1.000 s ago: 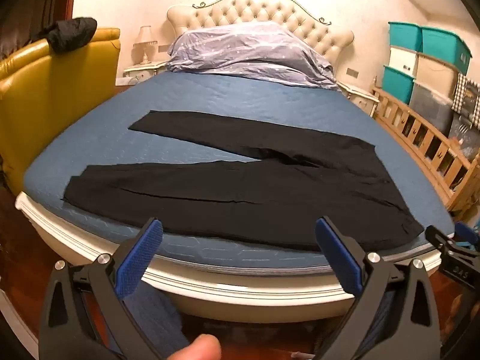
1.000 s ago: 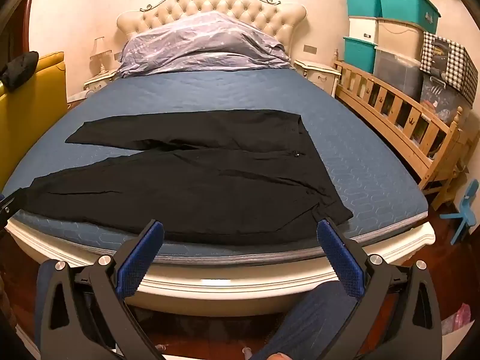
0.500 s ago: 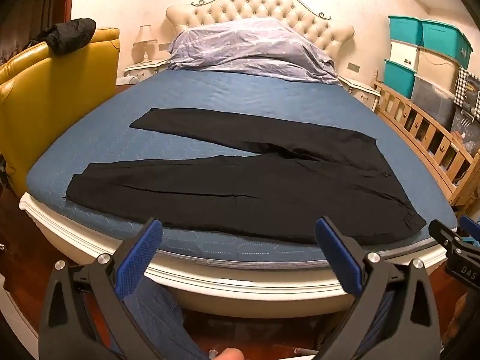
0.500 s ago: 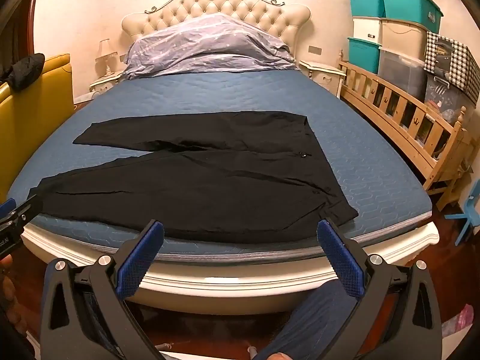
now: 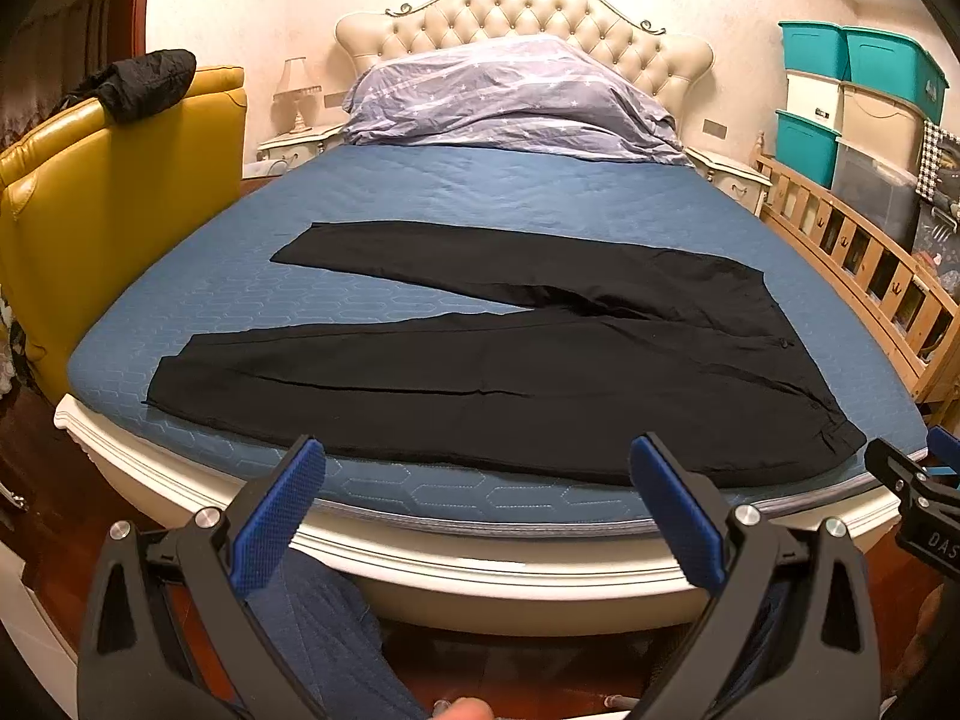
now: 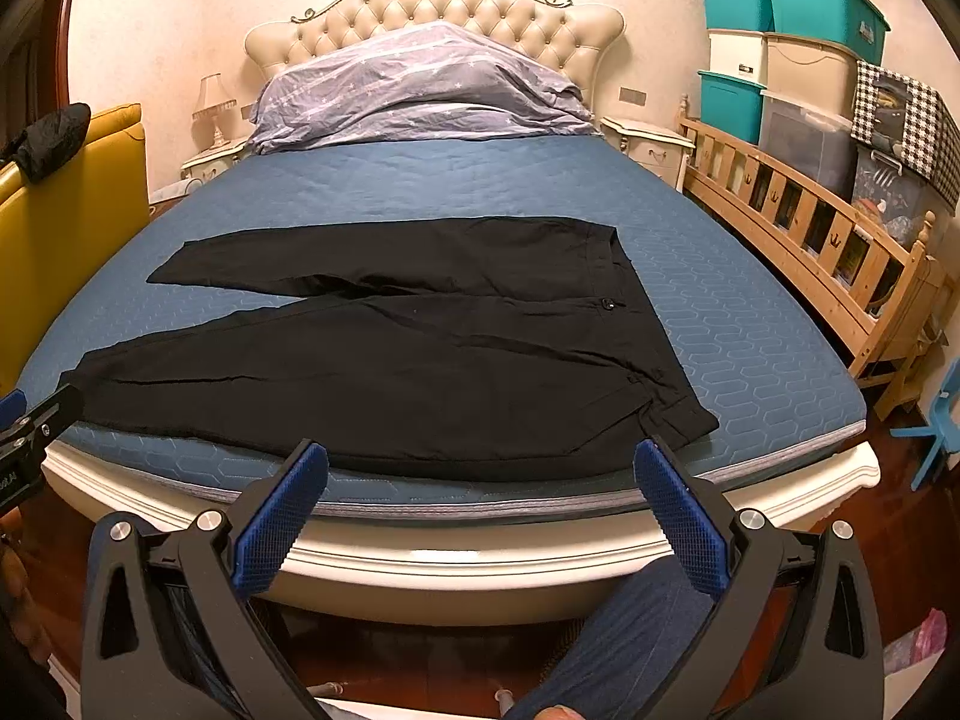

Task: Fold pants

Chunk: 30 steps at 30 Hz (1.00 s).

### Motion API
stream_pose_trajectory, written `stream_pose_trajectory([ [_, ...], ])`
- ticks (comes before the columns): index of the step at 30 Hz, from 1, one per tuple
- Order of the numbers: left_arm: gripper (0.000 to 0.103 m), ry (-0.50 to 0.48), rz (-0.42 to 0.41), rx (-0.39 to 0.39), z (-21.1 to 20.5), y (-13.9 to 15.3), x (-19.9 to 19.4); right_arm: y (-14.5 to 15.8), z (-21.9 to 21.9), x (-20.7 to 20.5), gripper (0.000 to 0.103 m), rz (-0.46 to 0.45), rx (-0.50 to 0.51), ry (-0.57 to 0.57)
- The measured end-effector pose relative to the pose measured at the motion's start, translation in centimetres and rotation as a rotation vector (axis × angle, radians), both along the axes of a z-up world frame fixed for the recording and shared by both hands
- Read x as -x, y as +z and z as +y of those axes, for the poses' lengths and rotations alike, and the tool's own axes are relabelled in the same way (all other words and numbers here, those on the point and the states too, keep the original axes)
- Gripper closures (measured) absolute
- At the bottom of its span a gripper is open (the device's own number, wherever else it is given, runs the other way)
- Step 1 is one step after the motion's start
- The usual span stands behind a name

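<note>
Black pants lie flat on the blue mattress, legs spread in a V toward the left, waistband at the right near the foot edge. My left gripper hangs open short of the bed's foot edge, just before the near leg, touching nothing. My right gripper is open too, in front of the near leg and waist corner, nothing between its blue pads. The right gripper's tip shows at the far right of the left wrist view, and the left gripper's tip at the far left of the right wrist view.
A lilac duvet is heaped against the tufted headboard. A yellow armchair stands left of the bed; a wooden rail and stacked storage bins stand right. The person's blue-clad legs are below the bed frame.
Both grippers have drifted slightly rightward and a little nearer the bed, staying open. The pants have not moved.
</note>
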<state>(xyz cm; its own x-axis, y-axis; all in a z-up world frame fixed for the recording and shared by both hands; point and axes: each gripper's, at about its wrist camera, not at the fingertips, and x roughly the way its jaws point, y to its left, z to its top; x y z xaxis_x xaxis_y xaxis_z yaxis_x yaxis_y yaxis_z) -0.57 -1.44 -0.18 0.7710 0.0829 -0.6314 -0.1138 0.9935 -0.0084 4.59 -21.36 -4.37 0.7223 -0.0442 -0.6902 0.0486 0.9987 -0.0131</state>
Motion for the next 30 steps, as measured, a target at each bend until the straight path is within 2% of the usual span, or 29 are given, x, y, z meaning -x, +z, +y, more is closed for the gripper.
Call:
stream_pose_trajectory([
  [30,0.001,0.000,0.003,-0.001,0.29,0.06,-0.19,-0.59,-0.06,0.09,0.004,0.003,0.005,0.011],
])
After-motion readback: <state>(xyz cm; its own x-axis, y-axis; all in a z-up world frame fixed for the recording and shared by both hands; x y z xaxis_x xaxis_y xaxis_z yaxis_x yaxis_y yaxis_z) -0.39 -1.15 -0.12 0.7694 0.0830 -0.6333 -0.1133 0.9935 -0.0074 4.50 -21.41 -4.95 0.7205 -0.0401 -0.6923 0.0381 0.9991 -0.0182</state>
